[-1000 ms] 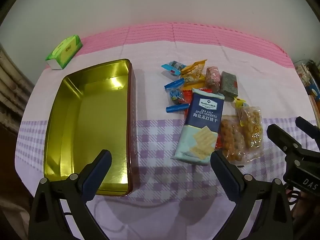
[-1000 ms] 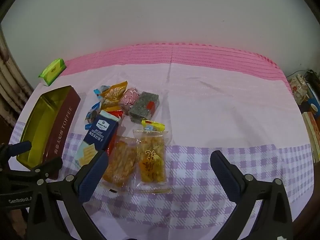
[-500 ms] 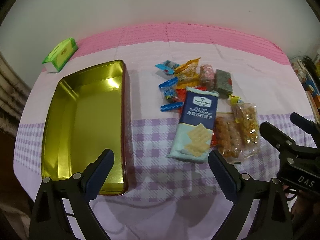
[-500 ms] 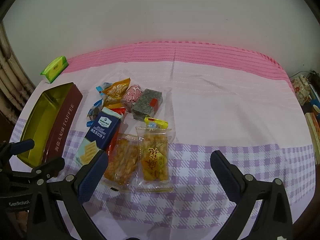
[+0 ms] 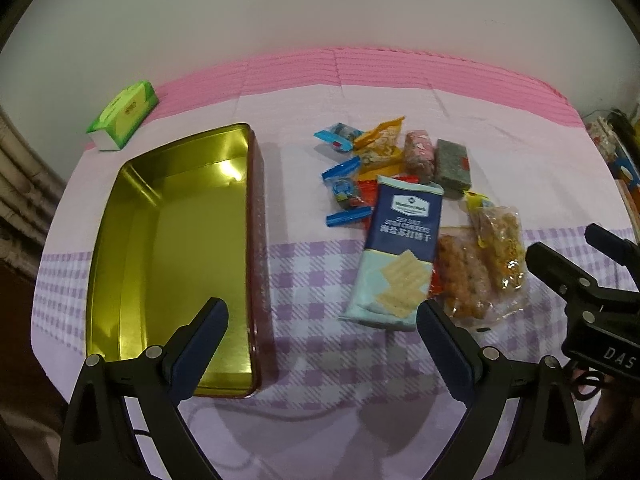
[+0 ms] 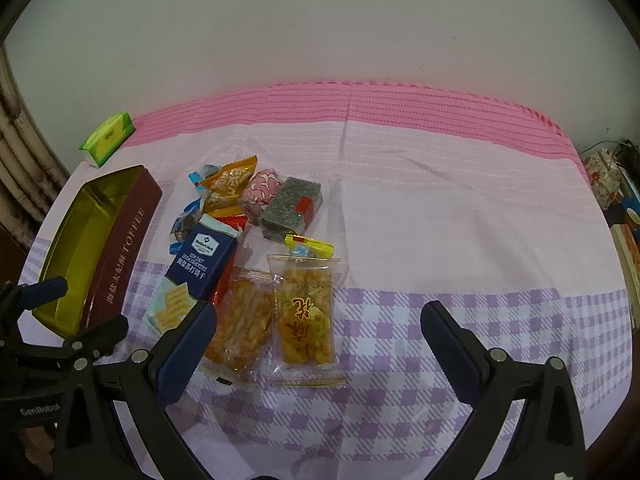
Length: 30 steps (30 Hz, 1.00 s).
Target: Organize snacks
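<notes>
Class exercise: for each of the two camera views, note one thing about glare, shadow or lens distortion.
Left wrist view: bright glare on the gold inside of the tin, and the left claw casts soft shadows on the cloth below. Right wrist view: the fisheye bows the pink edge of the tablecloth into an arc, with dark corners around the frame.

A gold-lined tin (image 5: 172,248) with maroon sides fills the left of the left wrist frame. The tablecloth (image 6: 440,208) runs pink-striped at top, pale pink in the middle, purple-checked below. The cracker pack (image 5: 400,248) at centre is navy over pale aqua. A bright green box (image 5: 122,120) sits upper left.
</notes>
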Available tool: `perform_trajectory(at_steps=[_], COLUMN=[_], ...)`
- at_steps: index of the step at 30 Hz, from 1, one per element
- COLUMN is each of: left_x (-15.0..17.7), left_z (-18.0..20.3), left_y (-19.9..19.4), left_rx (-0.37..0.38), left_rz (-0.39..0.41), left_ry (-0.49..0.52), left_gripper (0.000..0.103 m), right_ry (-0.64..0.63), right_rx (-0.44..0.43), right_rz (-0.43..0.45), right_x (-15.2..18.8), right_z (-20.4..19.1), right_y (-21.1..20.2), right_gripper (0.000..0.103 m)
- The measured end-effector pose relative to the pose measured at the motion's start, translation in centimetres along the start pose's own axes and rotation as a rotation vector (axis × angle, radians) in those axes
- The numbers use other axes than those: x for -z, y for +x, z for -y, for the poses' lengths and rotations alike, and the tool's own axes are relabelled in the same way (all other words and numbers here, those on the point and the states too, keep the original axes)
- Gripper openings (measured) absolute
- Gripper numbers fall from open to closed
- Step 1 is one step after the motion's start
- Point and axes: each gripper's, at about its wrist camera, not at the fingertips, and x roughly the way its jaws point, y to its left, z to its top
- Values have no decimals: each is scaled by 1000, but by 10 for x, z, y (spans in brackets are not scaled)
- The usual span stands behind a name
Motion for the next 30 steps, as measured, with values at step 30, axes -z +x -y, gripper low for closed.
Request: perform_trajectory(at_steps=[30], left_x=[0], left_z=[-4], left_y=[7], left_rx=[4], left_rz=[-4], left_ry=[-7], left_gripper=[95], right_ry=[-19], right_rx=[-3], right_rz=[-17], right_x=[4], right_z=[-7], right_y=[9], right_gripper=[100])
